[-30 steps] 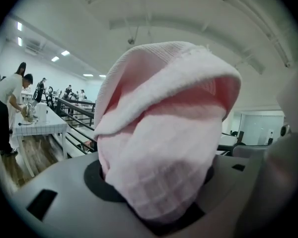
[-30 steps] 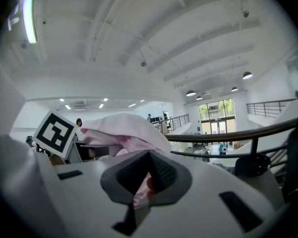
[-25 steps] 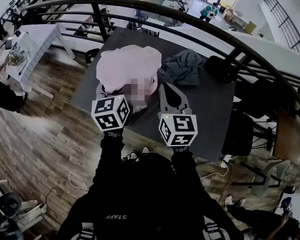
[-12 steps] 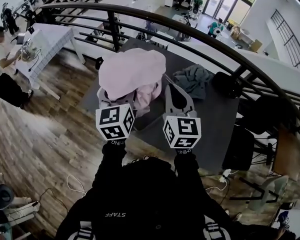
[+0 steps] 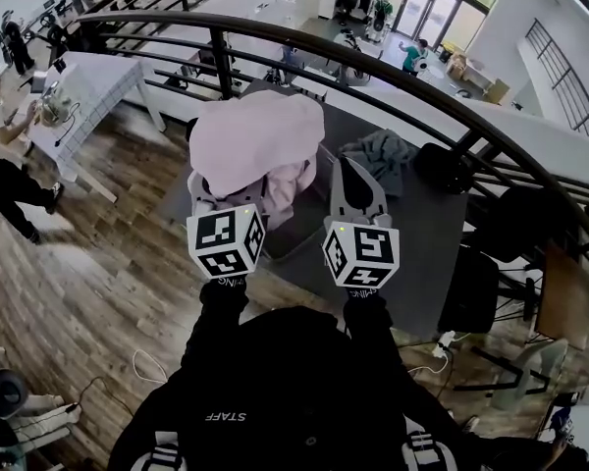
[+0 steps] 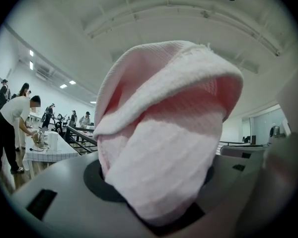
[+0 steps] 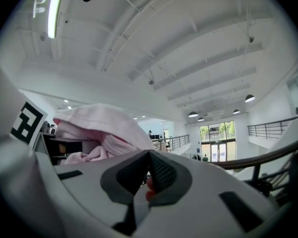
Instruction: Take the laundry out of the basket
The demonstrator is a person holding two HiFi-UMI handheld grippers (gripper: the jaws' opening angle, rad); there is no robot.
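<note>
A pink towel (image 5: 258, 137) hangs bunched above the basket (image 5: 202, 196), with my left gripper (image 5: 240, 199) shut on its lower part. In the left gripper view the pink towel (image 6: 164, 133) fills the space between the jaws of the left gripper (image 6: 154, 195). More pink laundry (image 5: 287, 186) lies in the basket below it. My right gripper (image 5: 351, 170) points upward beside the basket, shut and holding nothing. In the right gripper view its pads meet at the right gripper (image 7: 149, 175), with the pink towel (image 7: 94, 120) and the dark basket (image 7: 54, 145) to its left.
The basket stands on a dark table (image 5: 417, 229). A grey cloth (image 5: 378, 155) and a black bag (image 5: 442, 165) lie on the table's far side. A black railing (image 5: 393, 67) curves behind it, and a black chair (image 5: 471, 263) stands at the right. A person (image 5: 0, 170) is at a white table on the left.
The left gripper has raised the pink towel a little higher above the basket. The right gripper has barely moved and stays shut.
</note>
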